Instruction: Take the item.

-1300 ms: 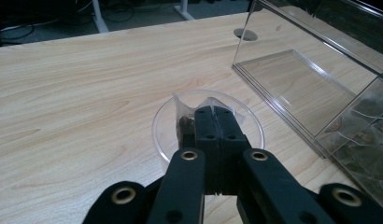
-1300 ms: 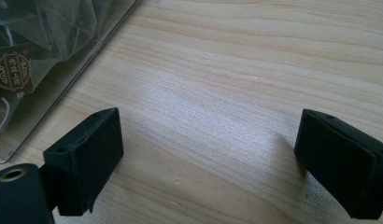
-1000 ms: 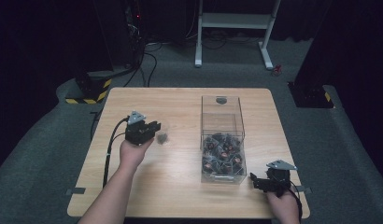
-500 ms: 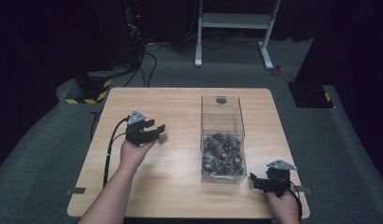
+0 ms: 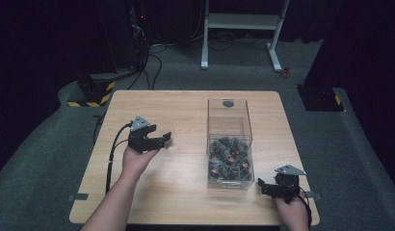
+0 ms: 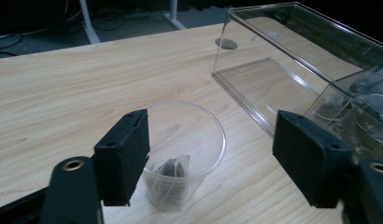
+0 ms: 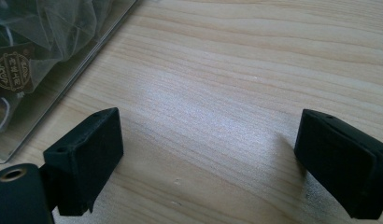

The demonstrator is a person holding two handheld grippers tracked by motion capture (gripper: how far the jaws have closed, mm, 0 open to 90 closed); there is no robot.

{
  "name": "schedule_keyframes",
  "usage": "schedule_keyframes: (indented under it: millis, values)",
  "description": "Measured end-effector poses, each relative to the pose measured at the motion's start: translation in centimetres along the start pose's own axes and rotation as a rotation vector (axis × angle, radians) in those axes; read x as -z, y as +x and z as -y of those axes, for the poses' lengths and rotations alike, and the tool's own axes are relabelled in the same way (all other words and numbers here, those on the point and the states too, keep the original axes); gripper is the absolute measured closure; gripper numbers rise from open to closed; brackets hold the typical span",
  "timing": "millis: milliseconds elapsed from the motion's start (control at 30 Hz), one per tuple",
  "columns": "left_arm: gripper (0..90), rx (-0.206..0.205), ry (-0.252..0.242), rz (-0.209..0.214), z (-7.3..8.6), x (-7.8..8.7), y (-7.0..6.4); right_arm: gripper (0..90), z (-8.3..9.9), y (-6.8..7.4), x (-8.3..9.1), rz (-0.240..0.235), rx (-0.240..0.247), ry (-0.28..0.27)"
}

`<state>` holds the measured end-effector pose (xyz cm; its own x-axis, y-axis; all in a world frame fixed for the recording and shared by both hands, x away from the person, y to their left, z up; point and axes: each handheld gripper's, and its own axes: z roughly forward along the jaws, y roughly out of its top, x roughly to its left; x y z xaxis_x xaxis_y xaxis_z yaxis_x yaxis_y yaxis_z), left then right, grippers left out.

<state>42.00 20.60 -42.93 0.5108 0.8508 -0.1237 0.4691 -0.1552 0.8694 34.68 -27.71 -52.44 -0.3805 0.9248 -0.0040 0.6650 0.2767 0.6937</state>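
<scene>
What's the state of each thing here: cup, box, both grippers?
Clear plastic cup: upright on the table, between the left jaws but not gripped, one sachet inside.
Clear box: open-topped, near end piled with sachets, far end bare.
Sachet in the cup: lying at the bottom.
Left gripper: open, jaws apart either side of the cup.
Right gripper: open, holding nothing, low over bare table beside the box.
</scene>
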Motion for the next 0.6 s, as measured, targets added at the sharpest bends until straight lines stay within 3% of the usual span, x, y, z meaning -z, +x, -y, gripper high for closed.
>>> schedule_keyframes:
  millis: [300, 600]
  values:
    - [23.2, -0.01, 0.009, 0.012, 1.3, 1.3, -0.2, 7.8, 0.0, 0.0, 0.0, 0.0, 0.0, 0.0]
    - [23.2, -0.002, 0.041, 0.015, 4.3, 2.9, 0.2, 7.8, 0.0, 0.0, 0.0, 0.0, 0.0, 0.0]
